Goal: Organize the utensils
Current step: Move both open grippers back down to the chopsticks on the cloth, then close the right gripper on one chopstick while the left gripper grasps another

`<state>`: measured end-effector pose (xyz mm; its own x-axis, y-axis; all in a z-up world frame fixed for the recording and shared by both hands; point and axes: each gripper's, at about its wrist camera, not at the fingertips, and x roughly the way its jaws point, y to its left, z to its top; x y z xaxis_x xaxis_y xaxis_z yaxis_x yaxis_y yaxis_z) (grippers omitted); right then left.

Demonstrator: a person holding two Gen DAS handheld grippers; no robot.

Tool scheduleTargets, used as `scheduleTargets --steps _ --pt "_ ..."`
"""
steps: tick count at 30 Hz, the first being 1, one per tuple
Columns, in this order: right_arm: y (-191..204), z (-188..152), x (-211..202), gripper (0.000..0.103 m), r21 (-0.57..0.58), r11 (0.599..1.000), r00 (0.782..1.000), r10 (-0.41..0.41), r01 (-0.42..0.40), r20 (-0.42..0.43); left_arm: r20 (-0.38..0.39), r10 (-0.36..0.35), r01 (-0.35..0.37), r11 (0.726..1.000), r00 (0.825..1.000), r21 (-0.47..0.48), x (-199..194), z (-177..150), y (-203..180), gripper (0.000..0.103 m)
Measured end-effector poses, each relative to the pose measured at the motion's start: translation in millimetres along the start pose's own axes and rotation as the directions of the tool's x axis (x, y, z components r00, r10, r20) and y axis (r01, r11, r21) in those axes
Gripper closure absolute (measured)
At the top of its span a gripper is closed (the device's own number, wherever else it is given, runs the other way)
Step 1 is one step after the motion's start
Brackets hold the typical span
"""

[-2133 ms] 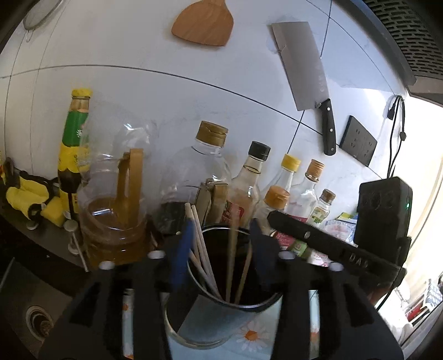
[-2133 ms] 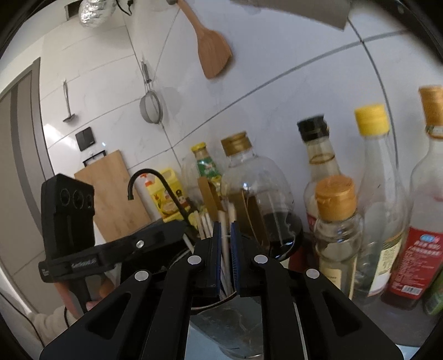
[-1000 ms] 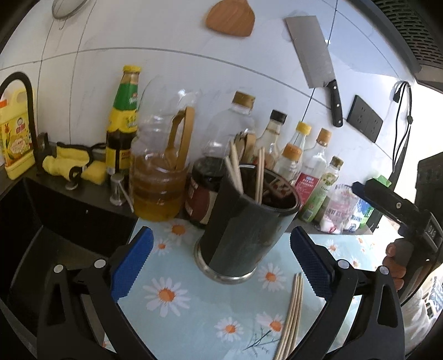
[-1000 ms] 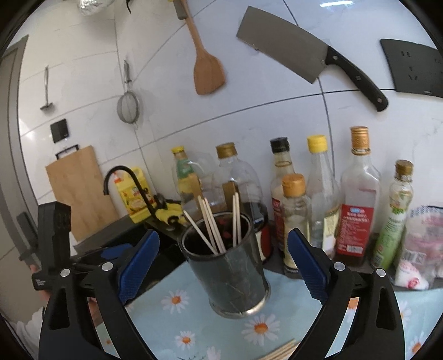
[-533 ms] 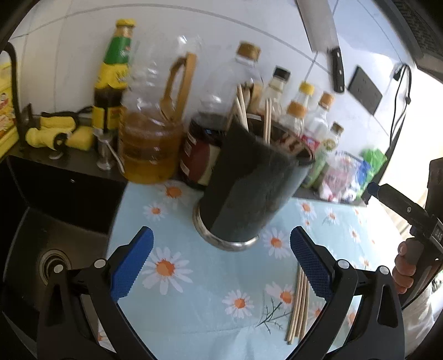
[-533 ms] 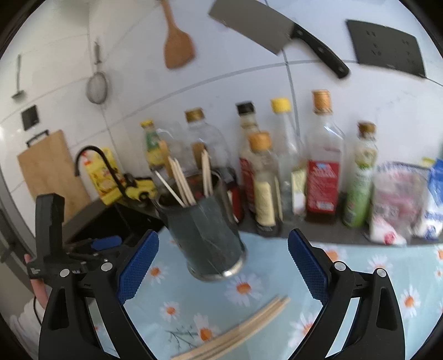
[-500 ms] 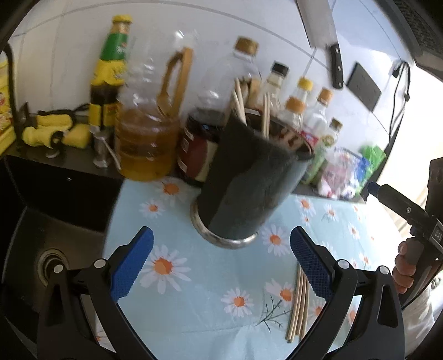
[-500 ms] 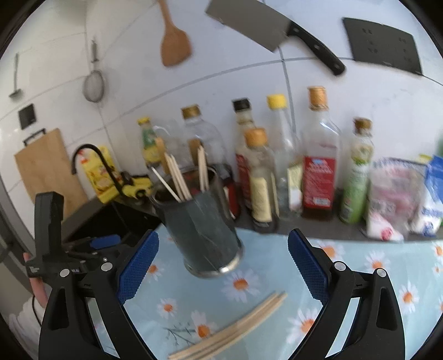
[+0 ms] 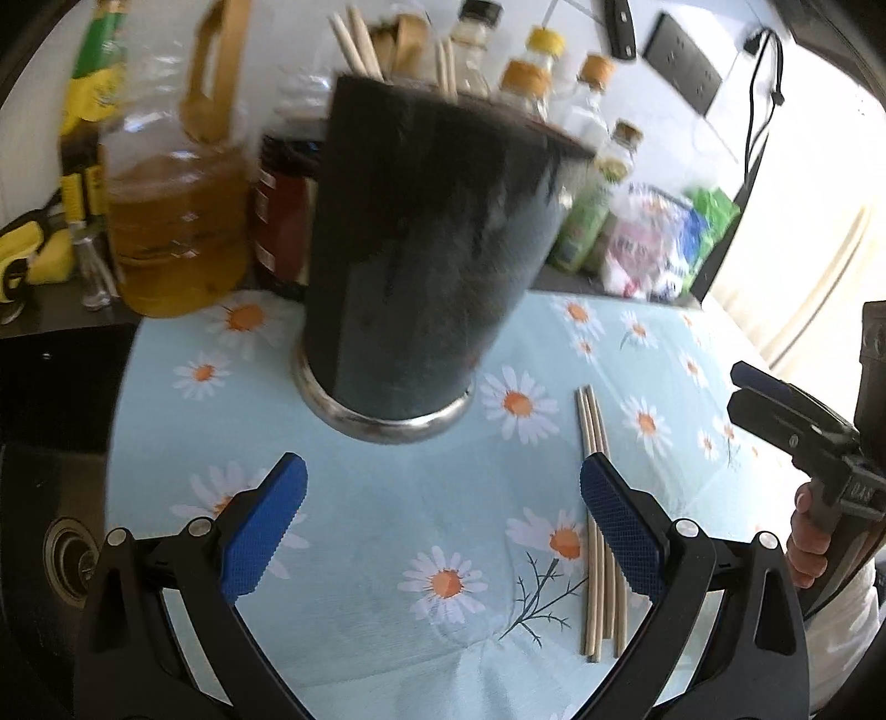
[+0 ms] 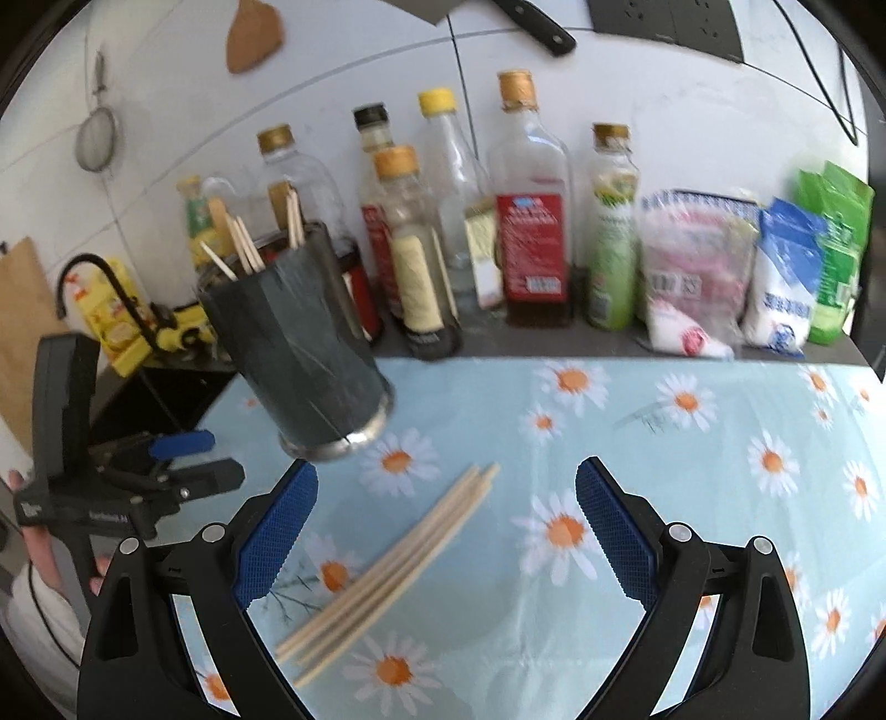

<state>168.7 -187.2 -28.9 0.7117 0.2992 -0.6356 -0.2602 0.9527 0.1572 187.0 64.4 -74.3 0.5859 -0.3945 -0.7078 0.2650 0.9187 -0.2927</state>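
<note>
A dark metal utensil holder (image 9: 421,266) stands upright on the daisy tablecloth (image 9: 443,498), with several wooden chopsticks (image 9: 360,39) sticking out of its top. It also shows in the right wrist view (image 10: 299,354). A bundle of loose chopsticks (image 9: 595,498) lies on the cloth to its right, and shows in the right wrist view (image 10: 387,559) too. My left gripper (image 9: 443,520) is open and empty, in front of the holder. My right gripper (image 10: 446,526) is open and empty, just above the loose chopsticks.
A row of sauce and oil bottles (image 10: 526,221) lines the wall behind the holder. A big oil jug (image 9: 171,183) stands at the left. Bagged goods (image 10: 720,266) sit at the right. A black sink (image 9: 50,498) lies left of the cloth.
Both grippers let go over the holder, opened wide and pulled back. Both views have since tilted down toward the cloth, and the loose chopsticks have come into view.
</note>
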Motion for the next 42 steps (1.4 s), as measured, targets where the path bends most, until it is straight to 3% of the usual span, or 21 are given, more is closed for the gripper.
scheduleTargets --steps 6,16,30,36,42 --pt "1.6 -26.7 6.7 0.013 -0.007 0.996 0.995 -0.089 0.089 -0.054 -0.107 0.011 -0.006 0.999 0.994 0.047 24.2 0.7 -11.0 0.006" --pt "18.3 -63.6 26.3 0.013 -0.087 0.978 0.972 -0.202 0.192 -0.124 -0.203 0.041 -0.013 0.990 0.978 0.138 53.8 2.9 -35.4 0.006" --pt "33.6 -78.9 41.4 0.013 -0.081 0.980 0.968 -0.191 0.180 -0.161 -0.281 0.058 0.004 0.977 0.958 0.214 85.1 11.0 -63.1 0.006" --pt "26.0 -82.2 41.1 0.012 -0.060 0.970 0.955 -0.243 0.237 -0.168 -0.290 0.099 -0.017 0.962 0.952 0.273 95.5 10.3 -78.6 0.006" --pt "18.6 -83.7 38.9 0.011 -0.029 0.967 0.952 -0.254 0.252 -0.174 -0.298 0.201 -0.098 0.940 0.933 0.328 111.8 14.3 -90.6 0.004"
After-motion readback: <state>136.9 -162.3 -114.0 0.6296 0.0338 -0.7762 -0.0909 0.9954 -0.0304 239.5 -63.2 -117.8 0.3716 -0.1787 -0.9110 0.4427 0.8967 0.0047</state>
